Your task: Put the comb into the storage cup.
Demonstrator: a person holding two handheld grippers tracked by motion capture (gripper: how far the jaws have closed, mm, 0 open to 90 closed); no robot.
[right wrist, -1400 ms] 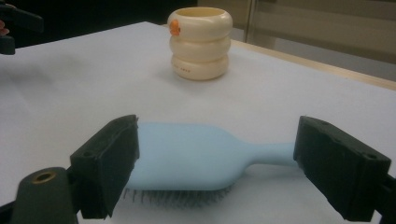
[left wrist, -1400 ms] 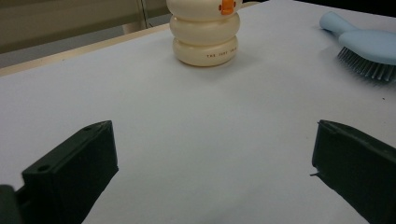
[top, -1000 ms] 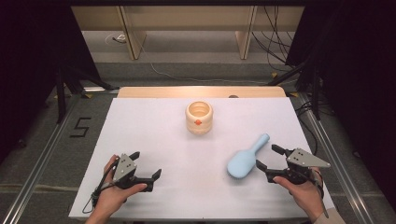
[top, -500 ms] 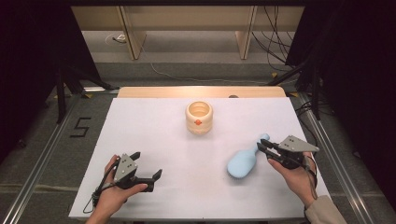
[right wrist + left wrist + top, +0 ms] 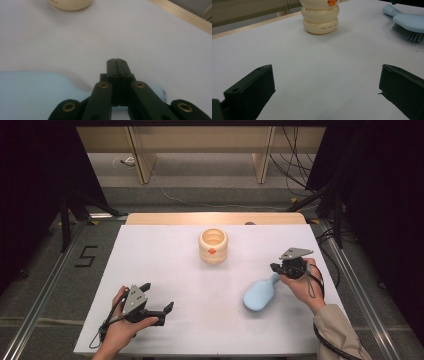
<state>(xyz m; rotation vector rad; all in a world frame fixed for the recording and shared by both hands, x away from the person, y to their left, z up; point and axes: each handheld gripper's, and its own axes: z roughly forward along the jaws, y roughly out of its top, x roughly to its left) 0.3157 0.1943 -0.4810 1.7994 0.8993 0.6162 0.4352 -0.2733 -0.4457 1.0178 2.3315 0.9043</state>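
Black right tongs (image 5: 116, 61) have just closed, seemingly empty, above the pale-blue plastic hairbrush's (image 5: 260, 294) handle. Reopen, drop lower, then clamp. Left tongs (image 5: 159, 299), at seven o'clock on the tabletop (image 5: 165, 265), stand apart.

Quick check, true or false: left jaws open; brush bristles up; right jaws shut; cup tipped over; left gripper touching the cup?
1. The left gripper has open jaws. True.
2. The brush lies bristles up. False: the bristles face the table.
3. The right gripper has shut jaws. True: they have just been closing, tips together over the brush's handle.
4. The cup lies on its side. False: it stands upright.
5. The left gripper touches the cup. False: they are well apart.
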